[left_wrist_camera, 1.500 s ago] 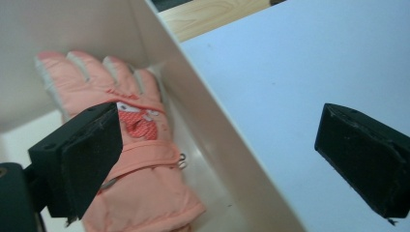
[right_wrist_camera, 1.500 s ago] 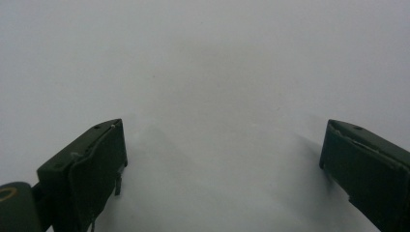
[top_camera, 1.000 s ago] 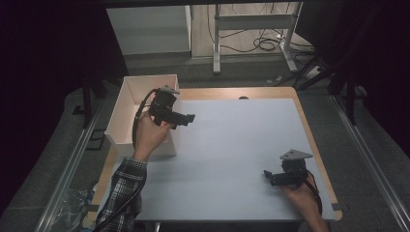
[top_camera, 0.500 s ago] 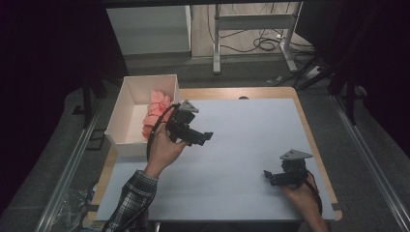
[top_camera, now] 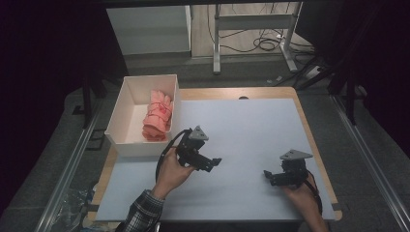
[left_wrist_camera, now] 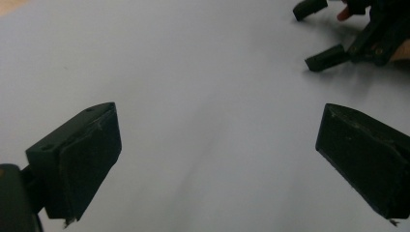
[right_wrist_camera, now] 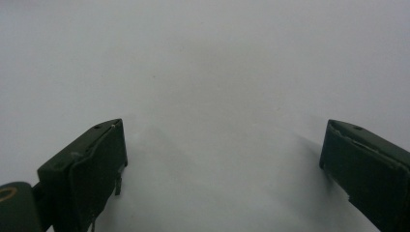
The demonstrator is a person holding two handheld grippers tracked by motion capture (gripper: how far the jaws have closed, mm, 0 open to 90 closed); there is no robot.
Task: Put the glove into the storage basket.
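Note:
A rolled pink cloth (top_camera: pixel 157 116) lies inside a white open box (top_camera: pixel 124 112) at the table's left edge. My left gripper (top_camera: pixel 214 163) hovers over the white table surface (top_camera: pixel 251 130) just right of the box's near corner, open and empty, pointing right. Its own view has its jaws wide apart over bare surface, midpoint (left_wrist_camera: pixel 217 159), with the right gripper (left_wrist_camera: pixel 329 34) far off at the top right. My right gripper (top_camera: pixel 269 177) rests low near the table's front right, open and empty; its own view has both jaws spread over the surface, midpoint (right_wrist_camera: pixel 225 169).
The wooden table edge (top_camera: pixel 309 130) frames the white surface. Beyond the table stand a white cabinet (top_camera: pixel 147 29) and a metal desk frame (top_camera: pixel 251 34) with cables on the floor. Metal rails (top_camera: pixel 72 159) run along both sides.
My left gripper has moved away from the box, toward the near middle of the table, uncovering the pink cloth left inside the box. The right gripper has stayed put.

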